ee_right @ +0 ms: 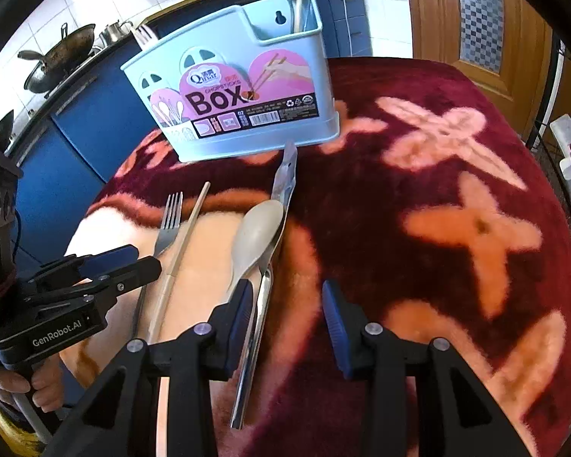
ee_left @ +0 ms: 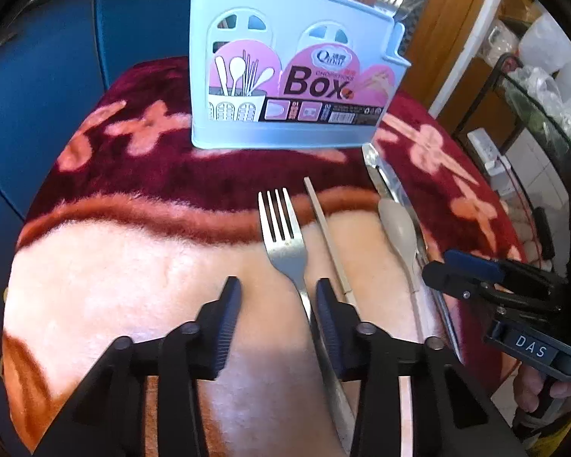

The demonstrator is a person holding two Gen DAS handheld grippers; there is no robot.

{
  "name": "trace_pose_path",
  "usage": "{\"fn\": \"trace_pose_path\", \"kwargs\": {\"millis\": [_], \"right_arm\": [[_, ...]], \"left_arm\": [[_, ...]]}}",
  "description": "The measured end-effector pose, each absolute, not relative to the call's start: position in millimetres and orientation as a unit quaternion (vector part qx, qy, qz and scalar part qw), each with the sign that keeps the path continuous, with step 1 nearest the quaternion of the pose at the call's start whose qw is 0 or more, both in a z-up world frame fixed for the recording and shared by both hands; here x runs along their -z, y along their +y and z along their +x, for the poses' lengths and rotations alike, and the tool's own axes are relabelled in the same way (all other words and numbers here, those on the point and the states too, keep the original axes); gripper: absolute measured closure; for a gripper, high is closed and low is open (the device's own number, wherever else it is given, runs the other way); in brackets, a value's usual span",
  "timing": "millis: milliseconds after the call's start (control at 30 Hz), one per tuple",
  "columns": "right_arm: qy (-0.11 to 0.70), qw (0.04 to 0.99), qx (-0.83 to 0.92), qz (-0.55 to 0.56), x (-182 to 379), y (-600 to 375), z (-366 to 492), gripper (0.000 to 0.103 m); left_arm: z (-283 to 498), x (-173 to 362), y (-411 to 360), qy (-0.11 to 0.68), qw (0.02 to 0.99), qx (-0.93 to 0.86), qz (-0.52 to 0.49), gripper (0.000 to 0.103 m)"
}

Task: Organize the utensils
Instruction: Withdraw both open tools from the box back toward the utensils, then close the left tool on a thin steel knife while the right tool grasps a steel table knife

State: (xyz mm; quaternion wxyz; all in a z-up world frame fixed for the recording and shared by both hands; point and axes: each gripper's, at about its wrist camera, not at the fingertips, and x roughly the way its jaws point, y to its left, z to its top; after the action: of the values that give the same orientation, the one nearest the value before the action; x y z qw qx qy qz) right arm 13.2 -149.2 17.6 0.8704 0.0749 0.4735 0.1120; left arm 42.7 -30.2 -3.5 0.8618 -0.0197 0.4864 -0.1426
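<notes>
A light blue utensil box [ee_left: 285, 76] stands at the back of the blanket-covered table; it also shows in the right wrist view [ee_right: 236, 91], with utensils standing in it. A metal fork [ee_left: 285, 236] [ee_right: 167, 224], a beige chopstick [ee_left: 329, 236] [ee_right: 188, 228], a grey spoon [ee_left: 399, 228] [ee_right: 257, 232] and a metal knife [ee_right: 281, 190] lie side by side. My left gripper [ee_left: 278, 293] is open, its fingers on either side of the fork's neck. My right gripper [ee_right: 287, 297] is open, just right of the knife's handle, empty.
A red and pink patterned blanket [ee_right: 437, 198] covers the table. Blue cabinets [ee_left: 38, 95] stand behind, with woks [ee_right: 57, 57] on the counter. A wooden door [ee_right: 483, 19] and a rack with bags [ee_left: 544, 76] are at the right.
</notes>
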Motion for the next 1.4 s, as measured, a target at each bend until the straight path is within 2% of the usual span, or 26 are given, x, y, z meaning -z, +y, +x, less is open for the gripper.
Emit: {"fn": "trace_pose_path", "kwargs": {"millis": [233,1033,1133,1233,1267,1300,1333,1400], "right_arm": [[0.476,0.871,-0.106,0.057,-16,-144,15,0.06],[0.467,0.879,-0.097,0.027,-14,-136,13,0.059],[0.463,0.881,-0.094,0.021,-13,-135,13,0.065],[0.459,0.883,-0.091,0.021,-13,-136,13,0.076],[0.459,0.884,-0.087,0.024,-14,-138,13,0.085],[0.459,0.884,-0.082,0.027,-14,-140,14,0.089],[0.459,0.884,-0.081,0.032,-14,-143,14,0.092],[0.461,0.882,-0.083,0.048,-14,-148,15,0.093]], "left_arm": [[41,6,-37,0.482,0.865,0.141,0.011,0.065],[45,7,-42,0.482,0.865,0.135,0.025,0.065],[45,8,-43,0.48,0.866,0.136,0.029,0.065],[45,8,-42,0.48,0.866,0.137,0.028,0.068],[45,8,-41,0.479,0.866,0.137,0.026,0.07],[46,8,-41,0.479,0.866,0.137,0.025,0.073],[46,7,-40,0.48,0.866,0.139,0.021,0.075],[45,6,-40,0.48,0.865,0.145,0.012,0.086]]}}
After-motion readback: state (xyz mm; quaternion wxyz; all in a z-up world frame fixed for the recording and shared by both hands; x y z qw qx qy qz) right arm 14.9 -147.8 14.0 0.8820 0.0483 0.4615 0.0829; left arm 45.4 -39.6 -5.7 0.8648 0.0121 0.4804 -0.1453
